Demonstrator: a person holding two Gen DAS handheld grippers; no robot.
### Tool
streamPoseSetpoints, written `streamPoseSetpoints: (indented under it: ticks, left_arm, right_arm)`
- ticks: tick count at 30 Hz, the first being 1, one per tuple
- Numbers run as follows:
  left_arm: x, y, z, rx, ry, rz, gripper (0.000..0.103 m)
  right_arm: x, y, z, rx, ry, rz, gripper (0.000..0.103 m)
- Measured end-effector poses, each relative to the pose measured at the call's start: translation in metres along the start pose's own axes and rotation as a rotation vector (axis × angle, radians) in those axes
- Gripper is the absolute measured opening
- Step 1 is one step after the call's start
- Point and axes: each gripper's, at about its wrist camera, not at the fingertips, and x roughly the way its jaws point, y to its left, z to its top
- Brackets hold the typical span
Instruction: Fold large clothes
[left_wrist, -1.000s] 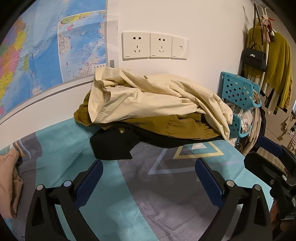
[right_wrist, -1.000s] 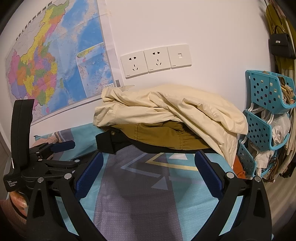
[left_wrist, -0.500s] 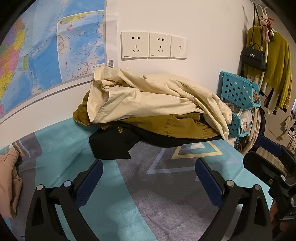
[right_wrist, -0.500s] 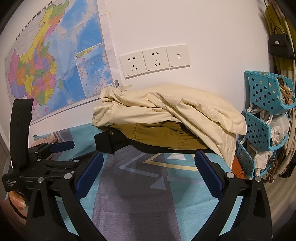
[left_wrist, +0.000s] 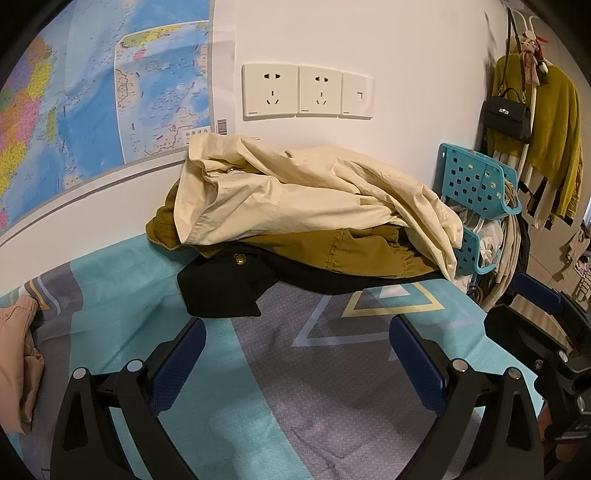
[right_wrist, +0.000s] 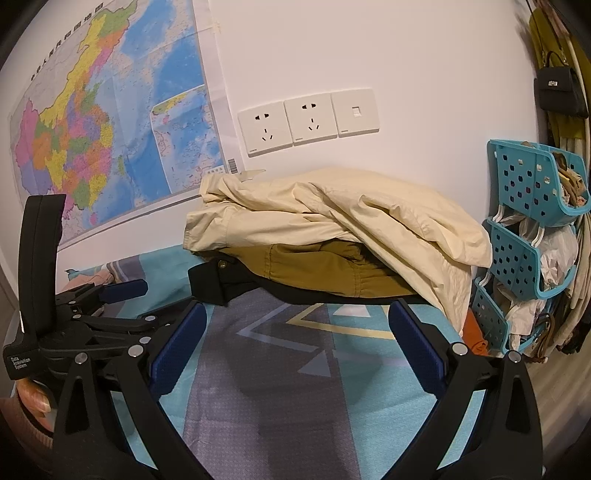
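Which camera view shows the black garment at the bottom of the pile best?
The left wrist view. There the black garment spreads wide on the bedsheet, with its gold button clear. The right wrist view shows only a narrow dark corner under the mustard garment.

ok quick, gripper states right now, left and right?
Left gripper: open, holding nothing, over the bedsheet short of the pile of clothes.
Right gripper: open, holding nothing.
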Motion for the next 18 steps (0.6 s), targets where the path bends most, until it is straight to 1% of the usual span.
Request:
streamPoseSetpoints:
  ticks: [7,18]
  left_arm:
    - [0.0,-0.001,0.001,0.0,-0.002,0.006,0.096]
    - [0.005,0.007,0.011,-0.03,0.005,0.017,0.096]
  right_arm:
    - [0.0,0.0,0.001,-0.002,-0.001,0.001,0.097]
    - [0.005,-0.004,0.007,-0.021,-0.002,0.008,0.097]
